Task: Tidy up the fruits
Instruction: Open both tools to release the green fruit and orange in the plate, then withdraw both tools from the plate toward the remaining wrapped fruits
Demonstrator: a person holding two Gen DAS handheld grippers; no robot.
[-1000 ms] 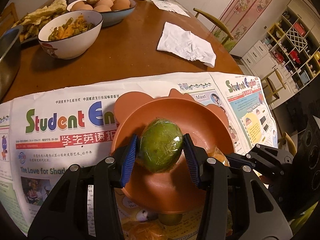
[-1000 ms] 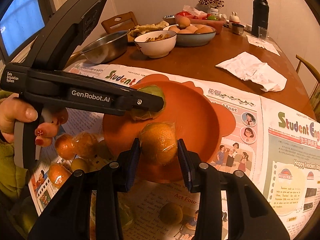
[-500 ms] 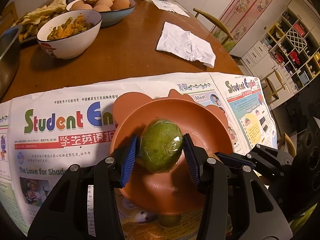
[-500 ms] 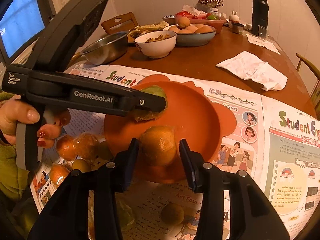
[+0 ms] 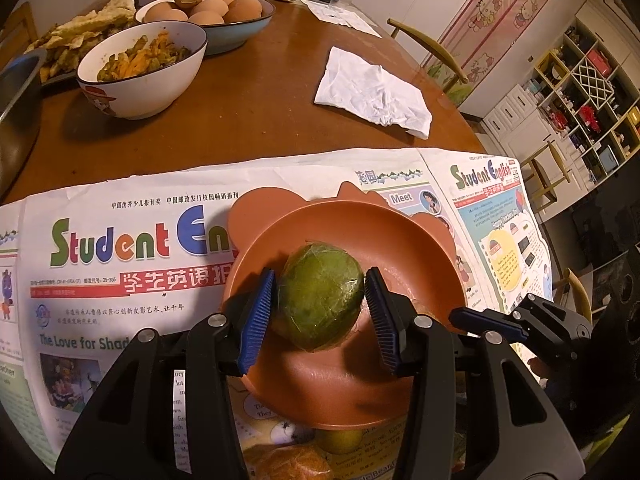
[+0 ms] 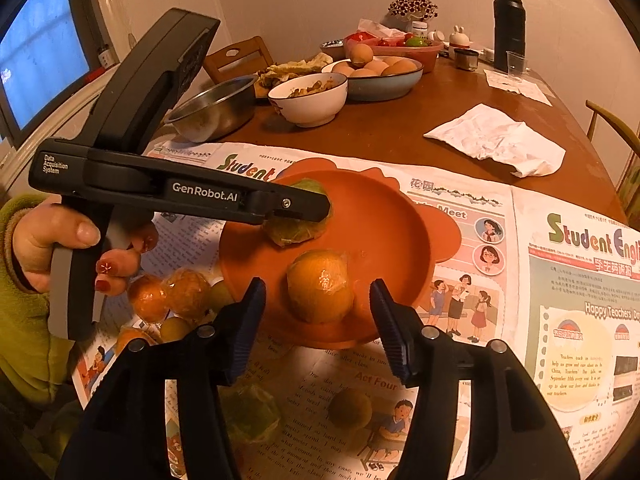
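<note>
A terracotta plate (image 5: 400, 236) lies on newspaper and also shows in the right wrist view (image 6: 384, 216). A plastic-wrapped green fruit (image 5: 322, 300) rests in it, between the blue pads of my left gripper (image 5: 320, 312), which stands slightly open around it. In the right wrist view the green fruit (image 6: 298, 232) is partly hidden by the left gripper's body. My right gripper (image 6: 318, 322) is open, its pads apart from a wrapped orange (image 6: 320, 286) lying on the plate's near side.
Several loose oranges (image 6: 172, 300) and small green fruits lie on the newspaper left of the plate. Beyond it stand a white food bowl (image 5: 144, 68), a bowl of eggs (image 5: 224, 12), a steel bowl (image 6: 212, 108) and a crumpled napkin (image 5: 376, 92).
My right gripper opened and let the orange go onto the plate. My left gripper lowered the green fruit into the plate and its pads parted slightly.
</note>
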